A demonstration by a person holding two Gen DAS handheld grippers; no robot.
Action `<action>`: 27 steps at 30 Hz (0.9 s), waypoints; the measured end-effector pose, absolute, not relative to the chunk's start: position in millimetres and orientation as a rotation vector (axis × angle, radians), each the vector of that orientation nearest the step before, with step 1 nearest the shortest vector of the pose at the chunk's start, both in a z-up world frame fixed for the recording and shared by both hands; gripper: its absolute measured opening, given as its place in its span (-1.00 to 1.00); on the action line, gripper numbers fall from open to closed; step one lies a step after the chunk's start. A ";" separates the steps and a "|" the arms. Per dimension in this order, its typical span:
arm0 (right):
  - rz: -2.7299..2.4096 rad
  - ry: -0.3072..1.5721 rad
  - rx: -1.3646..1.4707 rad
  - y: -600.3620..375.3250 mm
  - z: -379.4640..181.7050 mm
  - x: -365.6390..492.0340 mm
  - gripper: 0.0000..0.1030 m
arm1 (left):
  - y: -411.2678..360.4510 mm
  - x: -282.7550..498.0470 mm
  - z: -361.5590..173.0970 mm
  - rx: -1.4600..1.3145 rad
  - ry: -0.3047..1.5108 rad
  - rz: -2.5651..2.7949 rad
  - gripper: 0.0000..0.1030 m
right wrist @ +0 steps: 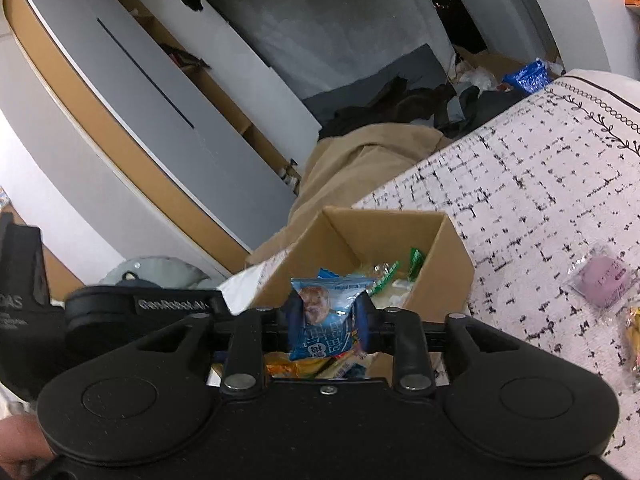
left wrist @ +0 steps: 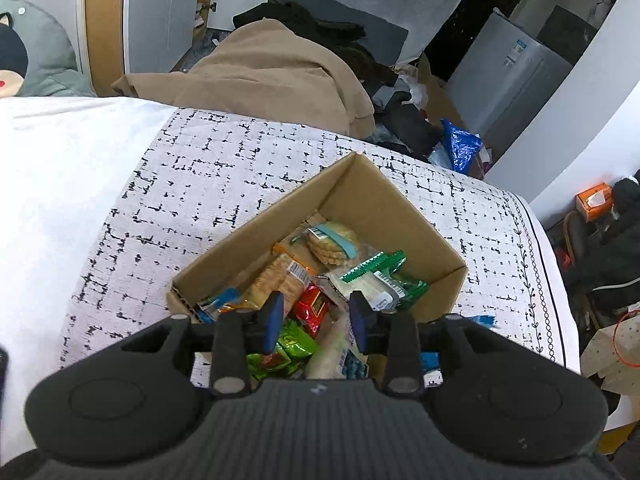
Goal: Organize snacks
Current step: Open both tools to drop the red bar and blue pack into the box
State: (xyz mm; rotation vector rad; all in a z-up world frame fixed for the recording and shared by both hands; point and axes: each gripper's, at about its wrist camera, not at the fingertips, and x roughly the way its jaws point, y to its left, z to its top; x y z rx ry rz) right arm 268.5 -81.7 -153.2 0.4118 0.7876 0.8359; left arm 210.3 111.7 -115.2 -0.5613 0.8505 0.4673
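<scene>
An open cardboard box [left wrist: 384, 204] sits on the patterned white cloth and holds several snack packets: biscuits, a red pack [left wrist: 314, 308], green packs [left wrist: 292, 344]. My left gripper [left wrist: 318, 314] hovers over the box's near end, open, nothing between its blue pads. In the right wrist view the same box [right wrist: 452, 256] lies just ahead. My right gripper [right wrist: 328, 316] is shut on a blue snack packet [right wrist: 326, 320], held above the box's near edge. A purple packet [right wrist: 602, 282] and a yellow packet [right wrist: 634, 328] lie on the cloth to the right.
A tan blanket [left wrist: 272, 68] is heaped beyond the cloth's far edge. Grey cabinet doors [right wrist: 160, 120] stand behind. Clutter, a blue bag [left wrist: 460, 146] and a small fridge [left wrist: 516, 76] fill the floor at right. A grey plush [left wrist: 40, 56] sits far left. A hand [right wrist: 16, 444] shows at lower left.
</scene>
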 end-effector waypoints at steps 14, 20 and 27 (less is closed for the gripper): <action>0.754 0.764 0.408 -113.5 -132.5 260.7 0.62 | 96.4 195.8 -96.0 -0.493 0.867 0.491 0.53; 0.715 0.756 0.395 -129.4 -123.0 257.4 0.73 | 85.1 194.5 -91.4 -0.482 0.896 0.483 0.59; 0.658 0.770 0.360 -152.1 -115.7 254.2 0.87 | 68.3 191.9 -88.5 -0.463 0.912 0.471 0.62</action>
